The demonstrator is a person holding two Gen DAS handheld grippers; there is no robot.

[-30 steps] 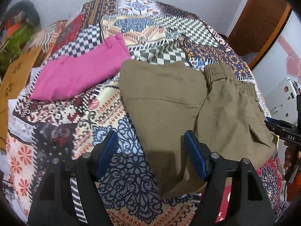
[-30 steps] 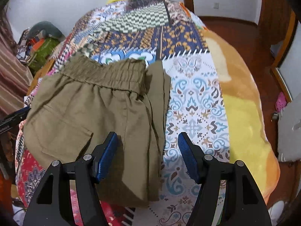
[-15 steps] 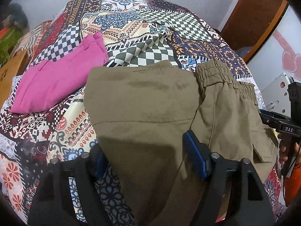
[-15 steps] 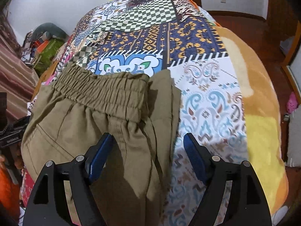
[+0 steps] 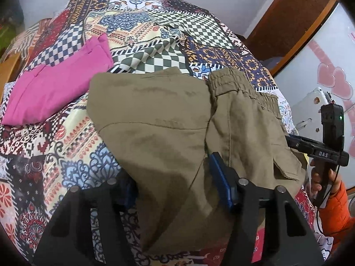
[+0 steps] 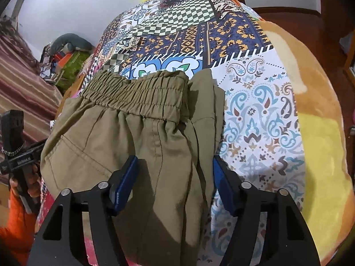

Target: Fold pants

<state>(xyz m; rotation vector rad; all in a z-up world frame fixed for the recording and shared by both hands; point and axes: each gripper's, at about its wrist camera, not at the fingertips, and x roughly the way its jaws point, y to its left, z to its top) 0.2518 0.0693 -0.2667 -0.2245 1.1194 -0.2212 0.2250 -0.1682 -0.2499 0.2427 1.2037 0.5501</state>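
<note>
One fold is done in the olive cotton pants (image 5: 168, 119), whose near edge is straddled by half-spread, just-narrowed jaws of both left gripper (image 5: 175, 186) and right gripper (image 6: 173, 181); further folds are left.

We see a patchwork bedspread (image 5: 155, 33) covering the bed. A folded pink garment (image 5: 55, 88) lies on it toward its left side. Off its right edge we find a yellow-orange blanket (image 6: 317, 133); beyond its left edge, a heap of clutter (image 6: 66, 55) below a white wall (image 6: 77, 11).
</note>
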